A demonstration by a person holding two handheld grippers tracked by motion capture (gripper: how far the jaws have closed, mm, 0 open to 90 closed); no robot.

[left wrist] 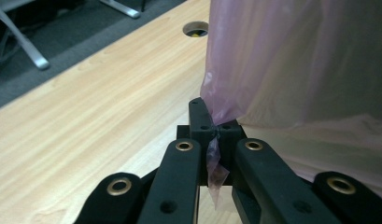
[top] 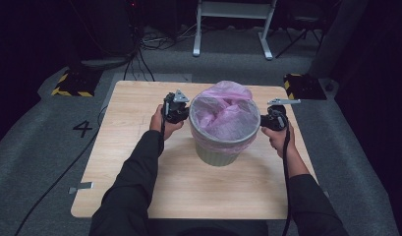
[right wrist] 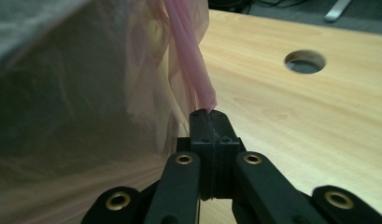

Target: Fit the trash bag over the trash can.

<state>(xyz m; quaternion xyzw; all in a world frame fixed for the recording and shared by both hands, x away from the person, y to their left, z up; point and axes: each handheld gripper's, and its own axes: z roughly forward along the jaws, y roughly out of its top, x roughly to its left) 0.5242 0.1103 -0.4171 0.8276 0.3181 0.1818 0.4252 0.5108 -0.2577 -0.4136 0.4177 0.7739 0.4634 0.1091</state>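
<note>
A round pale-green mesh wastebasket (top: 219, 147) stands near the middle of the light wooden surface (top: 139, 147), lined with a thin, translucent pink plastic bag (top: 223, 110). The bag's mouth is already folded down over the rim as a pink band, while loose film bunches up inside and rises above the rim toward 12 o'clock.

The left tool (top: 176, 111) sits at 9 o'clock of the basket, its jaws closed on a pinch of the bag's edge (left wrist: 215, 122); a scrap of film hangs between them. The right tool (top: 273, 118) sits at 3 o'clock, its jaws pressed together on a twisted strand of the same bag (right wrist: 203, 93).

Both sides appear gripped, so the hold is done. What seems left is either drawing the edge further down to seat the liner, or lifting it clear of the basket; the pictures do not settle which.
</note>
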